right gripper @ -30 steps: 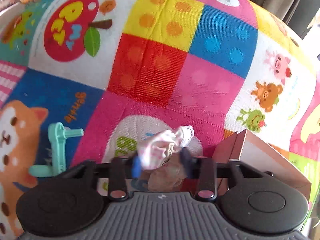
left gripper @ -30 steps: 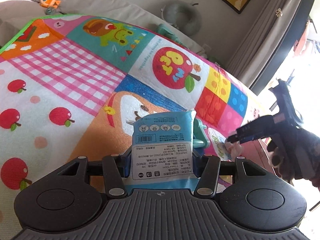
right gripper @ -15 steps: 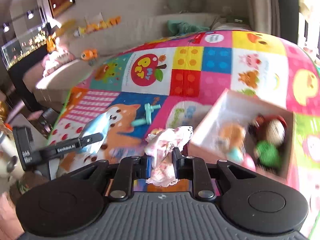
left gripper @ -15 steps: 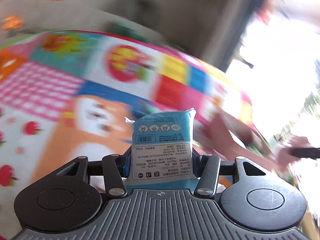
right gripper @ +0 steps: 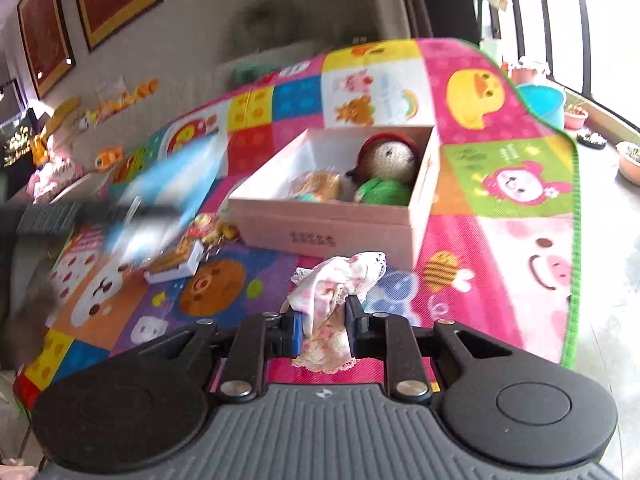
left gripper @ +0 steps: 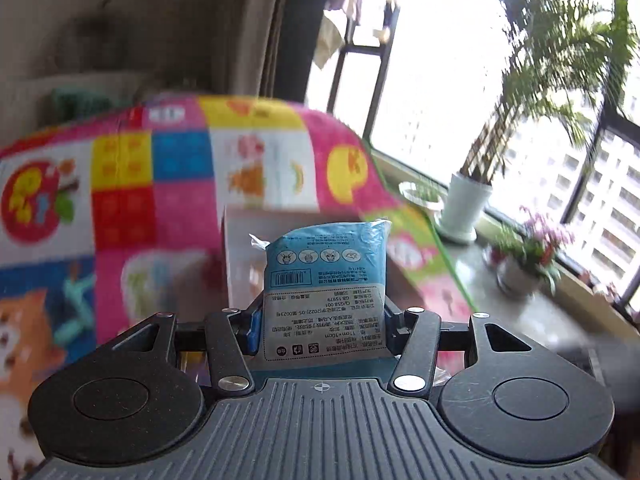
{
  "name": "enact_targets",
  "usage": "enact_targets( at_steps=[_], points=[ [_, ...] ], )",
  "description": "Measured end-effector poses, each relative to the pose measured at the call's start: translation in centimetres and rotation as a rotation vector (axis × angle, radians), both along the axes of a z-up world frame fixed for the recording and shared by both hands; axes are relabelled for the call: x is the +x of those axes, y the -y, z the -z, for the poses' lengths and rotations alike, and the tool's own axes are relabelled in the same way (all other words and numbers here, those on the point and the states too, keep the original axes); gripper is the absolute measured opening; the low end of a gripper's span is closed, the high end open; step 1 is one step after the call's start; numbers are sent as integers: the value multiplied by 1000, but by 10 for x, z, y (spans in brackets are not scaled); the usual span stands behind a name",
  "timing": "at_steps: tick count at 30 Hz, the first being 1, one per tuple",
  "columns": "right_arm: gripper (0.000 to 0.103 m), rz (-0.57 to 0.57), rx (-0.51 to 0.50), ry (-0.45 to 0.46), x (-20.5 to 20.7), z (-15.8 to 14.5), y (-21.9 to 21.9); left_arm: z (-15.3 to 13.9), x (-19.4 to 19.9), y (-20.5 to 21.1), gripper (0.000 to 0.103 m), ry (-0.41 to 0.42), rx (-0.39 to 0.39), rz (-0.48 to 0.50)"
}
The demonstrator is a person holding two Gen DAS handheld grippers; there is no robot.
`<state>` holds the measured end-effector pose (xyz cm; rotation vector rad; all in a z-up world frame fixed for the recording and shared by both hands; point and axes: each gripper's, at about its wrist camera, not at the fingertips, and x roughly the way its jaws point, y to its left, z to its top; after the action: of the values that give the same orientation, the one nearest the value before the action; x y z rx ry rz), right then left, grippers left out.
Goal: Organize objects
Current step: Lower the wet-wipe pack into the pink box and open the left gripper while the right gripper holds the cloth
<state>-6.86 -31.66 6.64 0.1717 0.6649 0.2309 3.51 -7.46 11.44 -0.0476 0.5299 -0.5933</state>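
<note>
Blue plastic wipes packet [left gripper: 326, 288] stands upright between our left gripper's [left gripper: 320, 320] fingers, which clamp its sides about half open. Our right gripper [right gripper: 323, 320] pinches a crumpled pink-and-white frilly cloth [right gripper: 338, 280], fingers nearly together, near the open pale pink cardboard box [right gripper: 328, 232] holding plush toys on the colourful patchwork play mat [right gripper: 500, 240].

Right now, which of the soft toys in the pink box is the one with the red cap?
The round tan plush at the box's far right corner, above the green toy. The orange one on the left has no cap.
</note>
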Motion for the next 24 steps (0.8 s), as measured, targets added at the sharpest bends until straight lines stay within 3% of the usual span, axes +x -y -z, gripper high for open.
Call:
enact_targets(
  at_steps=[3, 7, 10, 14, 17, 24],
  points=[
    [20, 19, 34, 31, -3, 1, 8, 7, 53, 33, 57, 28, -29, -43],
    [20, 42, 49, 47, -7, 5, 16, 48, 108, 62, 57, -96, 60, -89],
    [20, 58, 48, 52, -7, 7, 26, 77, 113, 63, 57, -155, 131, -96],
    [20, 79, 23, 48, -3, 12, 32, 78, 88, 61, 59, -107, 257, -62],
    [20, 90, 23, 42, 5, 17, 32, 66, 76, 52, 59, -87, 229, -54],
    [20, 93, 24, 53, 14, 8, 29, 22, 41, 8, 56, -14, 44, -61]
  ],
)
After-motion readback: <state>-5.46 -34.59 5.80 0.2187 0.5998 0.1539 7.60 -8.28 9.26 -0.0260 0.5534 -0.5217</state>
